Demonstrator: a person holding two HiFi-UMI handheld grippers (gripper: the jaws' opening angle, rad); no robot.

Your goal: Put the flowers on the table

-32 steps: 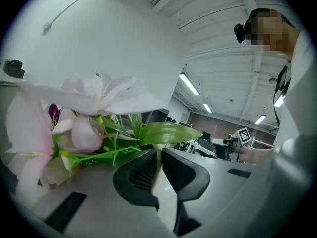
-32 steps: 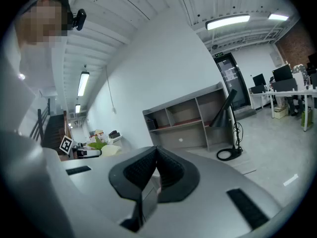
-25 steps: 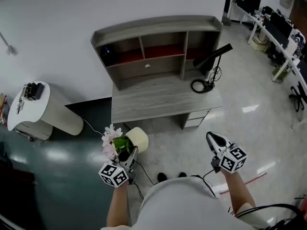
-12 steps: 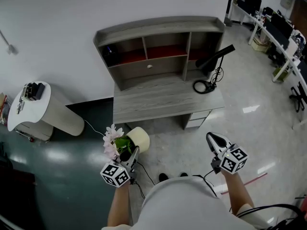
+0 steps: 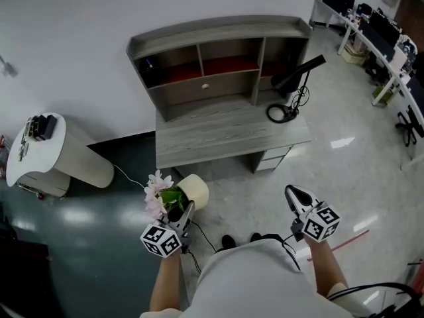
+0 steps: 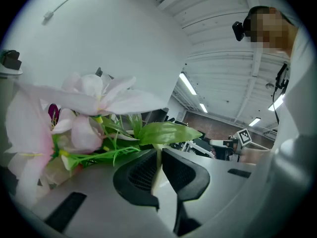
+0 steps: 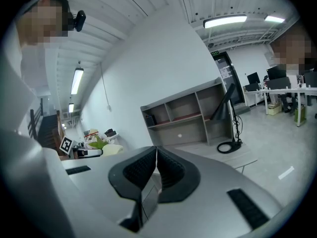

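- Barely any shift: tabletop (image 5: 218, 134) sits slightly higher in the head view, and flowers (image 5: 159, 192) have gone a touch right, still carried.
- left gripper (image 5: 185, 211) jaws pinch the flowers near the pot rim, at 7 o'clock of the tabletop.
- right gripper (image 5: 292, 191) jaws pressed together, nothing between.
- Meaning: still approaching, placing not begun; tabletop lies at 1 o'clock of the flowers.

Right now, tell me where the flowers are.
Head view, lower left: the flowers are clamped in the left gripper, in front of the grey desk, not yet on it.
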